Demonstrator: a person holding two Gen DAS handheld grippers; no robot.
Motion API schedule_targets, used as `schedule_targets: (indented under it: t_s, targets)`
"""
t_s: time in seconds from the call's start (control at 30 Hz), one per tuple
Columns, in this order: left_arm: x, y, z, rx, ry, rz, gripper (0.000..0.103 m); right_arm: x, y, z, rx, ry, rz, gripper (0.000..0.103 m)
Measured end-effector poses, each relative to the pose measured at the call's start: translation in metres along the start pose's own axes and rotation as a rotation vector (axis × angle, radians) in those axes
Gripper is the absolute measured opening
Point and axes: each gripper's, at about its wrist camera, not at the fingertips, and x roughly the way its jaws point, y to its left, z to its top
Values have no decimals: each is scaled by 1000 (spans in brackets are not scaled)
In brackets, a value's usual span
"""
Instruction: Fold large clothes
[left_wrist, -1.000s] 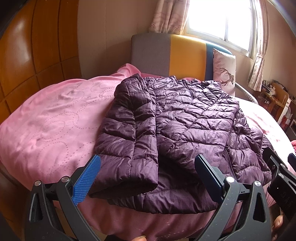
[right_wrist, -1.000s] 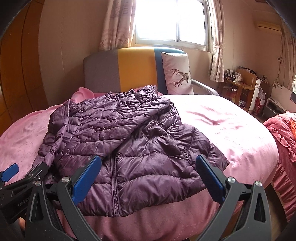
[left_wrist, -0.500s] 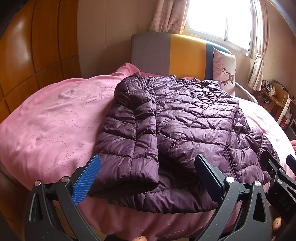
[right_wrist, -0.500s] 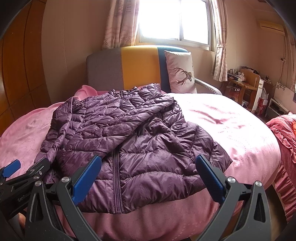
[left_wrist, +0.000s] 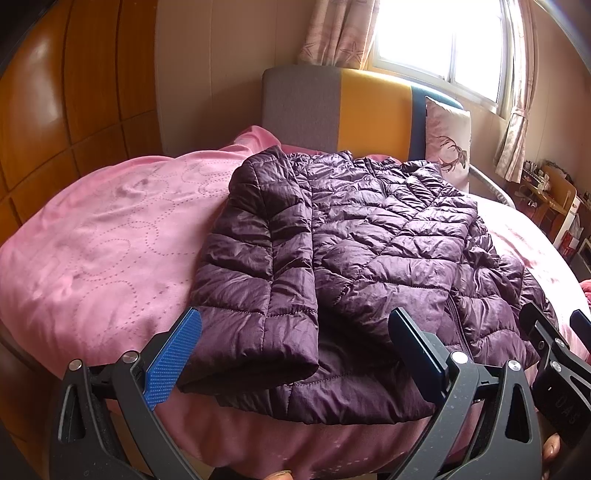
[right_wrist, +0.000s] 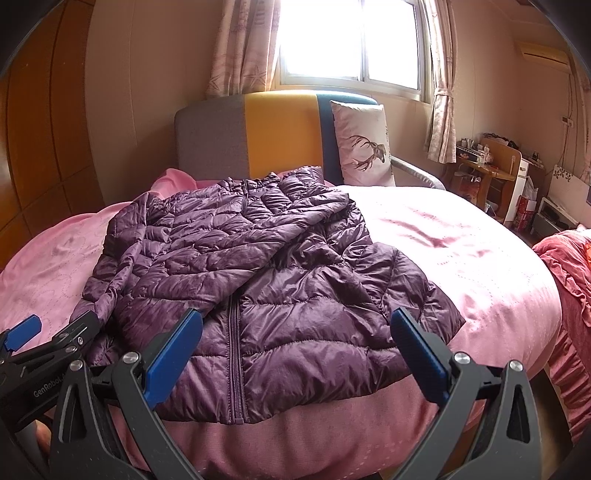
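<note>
A dark purple quilted puffer jacket (left_wrist: 362, 258) lies face up on the pink bed (left_wrist: 96, 243), hem toward me, zipper closed. Both sleeves are folded in across the body; the left sleeve's cuff (left_wrist: 258, 354) lies near the hem. My left gripper (left_wrist: 295, 354) is open and empty, just in front of the hem and that cuff. My right gripper (right_wrist: 295, 354) is open and empty in front of the hem's right half, by the jacket (right_wrist: 258, 280). Each gripper shows at the edge of the other's view.
The bed's grey, yellow and blue headboard (right_wrist: 266, 136) stands at the back with a deer-print pillow (right_wrist: 364, 147). A wooden wardrobe (left_wrist: 55, 110) is at the left. A desk with clutter (right_wrist: 487, 166) and a red quilt (right_wrist: 569, 266) are at the right.
Both grippers have drifted slightly, and the right view now sits a little farther right. The jacket has not moved and both grippers stay open.
</note>
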Motion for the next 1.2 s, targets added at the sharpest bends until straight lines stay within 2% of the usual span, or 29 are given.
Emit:
schedule_targets:
  t_s: [0.4, 0.53, 0.67, 0.77, 0.83, 0.9, 0.93, 0.97, 1.0, 1.03, 1.07, 1.13, 1.2]
  targets:
    - [7, 6, -2, -8, 29, -3, 100, 12, -4, 0, 19, 33, 37, 101]
    - [14, 18, 0, -7, 46, 3, 100, 27, -6, 5, 51, 93, 144, 101]
    - [15, 40, 2, -49, 51, -10, 100, 55, 4, 15, 79, 174, 274, 97]
    - [16, 51, -1, -83, 71, -52, 100, 83, 20, 19, 74, 243, 335, 89]
    - [17, 51, -4, -84, 83, -85, 100, 103, 33, 20, 59, 293, 371, 78]
    - [22, 46, -6, -52, 101, -98, 93, 119, 49, 19, 19, 319, 387, 57]
    - [25, 44, -6, -35, 115, -100, 81, 122, 55, 20, -10, 311, 385, 52]
    - [31, 41, -7, -18, 142, -111, 74, 124, 61, 24, -49, 295, 376, 35]
    - [35, 40, -8, -13, 158, -115, 72, 123, 62, 28, -69, 284, 373, 18]
    - [39, 41, -7, -12, 167, -116, 61, 121, 60, 32, -77, 266, 369, 13]
    - [40, 41, -7, -11, 171, -114, 43, 117, 54, 40, -83, 235, 360, 8]
    - [43, 49, -2, -31, 177, -117, 30, 108, 38, 51, -102, 171, 317, 6]
    - [45, 66, 7, -99, 180, -159, 23, 99, 8, 67, -100, 96, 241, 5]
